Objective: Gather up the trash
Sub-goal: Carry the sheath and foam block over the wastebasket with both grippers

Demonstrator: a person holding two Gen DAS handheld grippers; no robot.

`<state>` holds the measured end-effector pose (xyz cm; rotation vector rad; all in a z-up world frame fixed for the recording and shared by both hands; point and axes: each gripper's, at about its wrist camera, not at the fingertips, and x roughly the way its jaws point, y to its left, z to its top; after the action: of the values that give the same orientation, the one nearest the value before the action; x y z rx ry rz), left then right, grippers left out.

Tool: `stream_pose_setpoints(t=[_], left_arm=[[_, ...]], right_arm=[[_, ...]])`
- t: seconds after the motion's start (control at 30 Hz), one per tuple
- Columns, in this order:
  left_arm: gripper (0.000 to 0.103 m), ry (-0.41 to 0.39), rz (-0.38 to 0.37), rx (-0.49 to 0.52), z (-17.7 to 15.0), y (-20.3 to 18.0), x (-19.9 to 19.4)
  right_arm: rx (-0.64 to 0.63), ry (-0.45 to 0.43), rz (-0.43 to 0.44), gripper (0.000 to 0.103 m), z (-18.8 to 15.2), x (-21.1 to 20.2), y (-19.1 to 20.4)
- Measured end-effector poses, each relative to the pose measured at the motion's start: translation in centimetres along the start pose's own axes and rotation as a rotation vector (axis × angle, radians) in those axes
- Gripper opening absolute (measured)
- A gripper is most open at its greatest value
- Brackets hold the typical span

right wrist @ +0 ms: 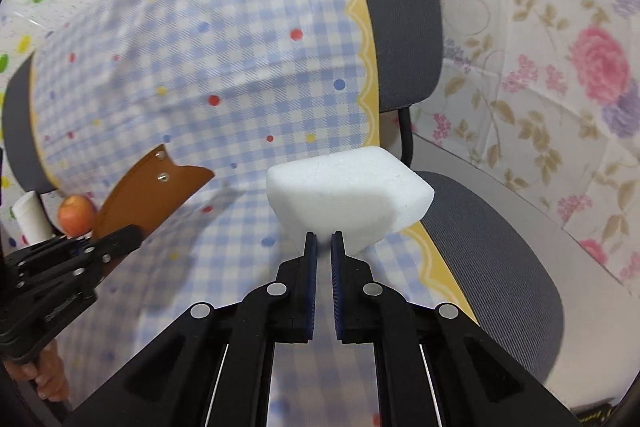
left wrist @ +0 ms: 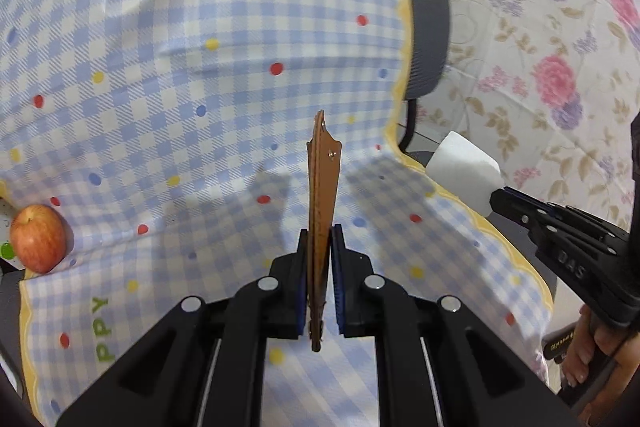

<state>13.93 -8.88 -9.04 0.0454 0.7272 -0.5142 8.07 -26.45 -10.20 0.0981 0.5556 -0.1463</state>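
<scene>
While both grippers hang above a chair draped in a blue-and-white checked cloth, each already carries a piece of trash. The left gripper has its jaws clenched on a flat brown leather-like piece, held edge-on in its own camera and seen broadside, with two small rivets, from the right wrist view. The right gripper has its jaws pinched on the lower edge of a white foam block, which stands clear of the cloth; from the left wrist view the same block shows at the tip of that gripper, off the cloth's yellow-trimmed edge.

Both pickups therefore look done, and both pieces are in the air rather than on the seat. What seems to remain is the drop-off: no bin or bag shows in either view, so where the trash is bound cannot be told.

A red apple lies at the far left end of the cloth, near a white cylinder glimpsed at the picture's edge; whether either counts as trash is unclear. Grey chair upholstery shows beyond the cloth, with a floral sheet hanging behind.
</scene>
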Motion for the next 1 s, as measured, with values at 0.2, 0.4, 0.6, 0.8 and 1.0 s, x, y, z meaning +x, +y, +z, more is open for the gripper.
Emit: stream_pose_setpoints(t=[0.2, 0.4, 0.6, 0.8, 1.0], left_arm=[[0.008, -0.038, 0.001, 0.050, -1.5, -3.0, -3.7], [0.008, -0.066, -0.011, 0.090, -3.1, -5.7, -7.4], [0.008, -0.085, -0.035, 0.127, -4.4, -8.3, -10.0], [0.008, -0.091, -0.086, 0.179, -6.7, -11.7, -12.1], [0.008, -0.064, -0.182, 0.244, -9.9, -15.8, -12.5]], right_arm=[[0.023, -0.049, -0.005, 0.008, -2.3, -5.8, -1.1], [0.046, -0.093, -0.026, 0.008, -4.8, -11.3, -1.9], [0.063, -0.124, -0.067, 0.008, -7.4, -15.8, -2.6], [0.082, -0.153, -0.131, 0.008, -10.1, -20.3, -3.9], [0.101, -0.146, -0.220, 0.008, -13.5, -23.4, -5.9]])
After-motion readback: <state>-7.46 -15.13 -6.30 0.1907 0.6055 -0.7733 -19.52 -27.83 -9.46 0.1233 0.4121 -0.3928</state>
